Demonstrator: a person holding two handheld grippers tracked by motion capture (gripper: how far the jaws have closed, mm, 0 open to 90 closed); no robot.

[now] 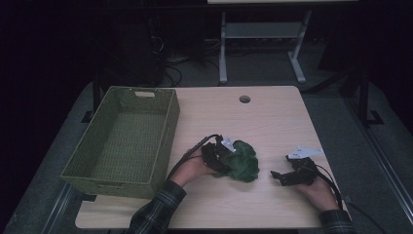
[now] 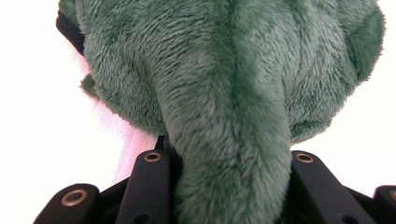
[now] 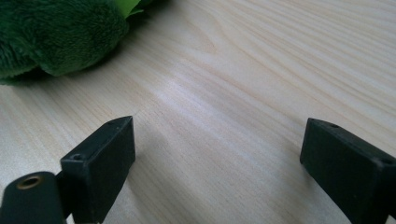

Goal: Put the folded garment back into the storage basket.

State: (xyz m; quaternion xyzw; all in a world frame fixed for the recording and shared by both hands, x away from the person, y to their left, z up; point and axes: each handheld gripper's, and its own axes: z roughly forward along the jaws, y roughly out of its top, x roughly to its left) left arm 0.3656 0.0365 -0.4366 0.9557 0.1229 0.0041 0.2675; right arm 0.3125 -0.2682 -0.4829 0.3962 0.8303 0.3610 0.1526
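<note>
A dark green plush toy [image 1: 242,163] lies near the middle of the wooden table [image 1: 272,122]. My left gripper [image 1: 225,157] reaches into it from the left. In the left gripper view a fold of the plush toy [image 2: 224,93] is pinched between the two black jaws, which press on it from both sides. My right gripper [image 1: 281,176] rests low over the table to the right of the toy, apart from it, open with bare wood between its fingers [image 3: 105,158]. The right gripper view has the plush toy [image 3: 56,32] at its upper left.
A green woven basket [image 1: 168,131] stands empty along the table's left side. A round cable hole [image 1: 244,99] sits near the far edge. Beyond the table are desk legs [image 1: 223,53] and cables on a dark floor.
</note>
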